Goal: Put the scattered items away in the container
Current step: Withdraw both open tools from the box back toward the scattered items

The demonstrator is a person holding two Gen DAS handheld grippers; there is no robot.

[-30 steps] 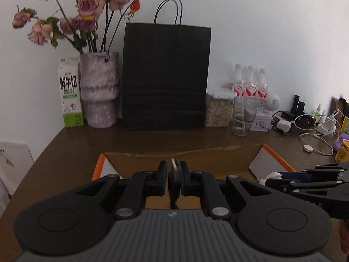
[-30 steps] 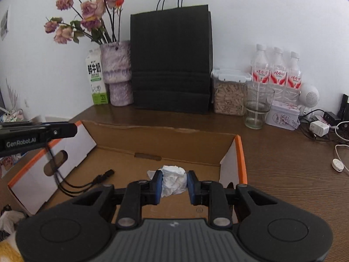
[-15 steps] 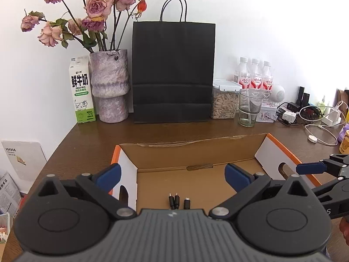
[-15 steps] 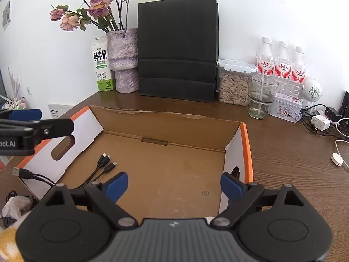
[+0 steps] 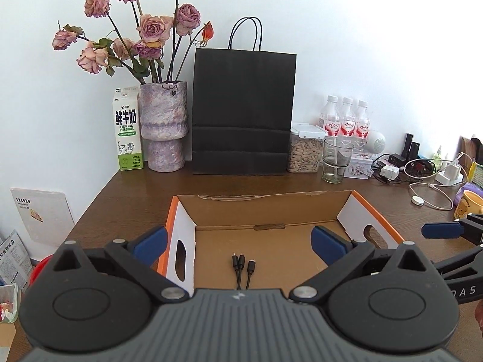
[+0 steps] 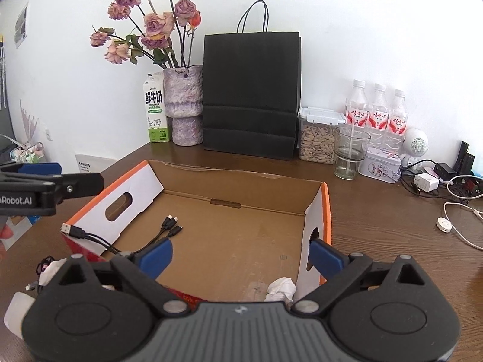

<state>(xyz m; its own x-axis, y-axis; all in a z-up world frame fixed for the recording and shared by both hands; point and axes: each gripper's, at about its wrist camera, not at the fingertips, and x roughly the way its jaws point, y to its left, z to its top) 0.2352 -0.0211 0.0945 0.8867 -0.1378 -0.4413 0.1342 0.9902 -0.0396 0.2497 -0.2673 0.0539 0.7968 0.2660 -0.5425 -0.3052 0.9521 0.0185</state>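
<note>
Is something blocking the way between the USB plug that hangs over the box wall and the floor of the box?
Only the low white wall: the black cable is draped over it, USB plug outside. The cardboard box is open-topped.

A crumpled tissue (image 6: pixel 281 289) and a black cable (image 6: pixel 145 241) are seen inside the cardboard box (image 6: pixel 326 211) on the desk (image 6: pixel 392 235); the right gripper (image 6: pixel 241 253) jaws are opening, nothing held between them

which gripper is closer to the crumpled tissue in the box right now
Right. The right gripper, jaws opening, hangs just above the tissue in the box's near right corner. The left gripper is open over the cable on the box's far side.
</note>
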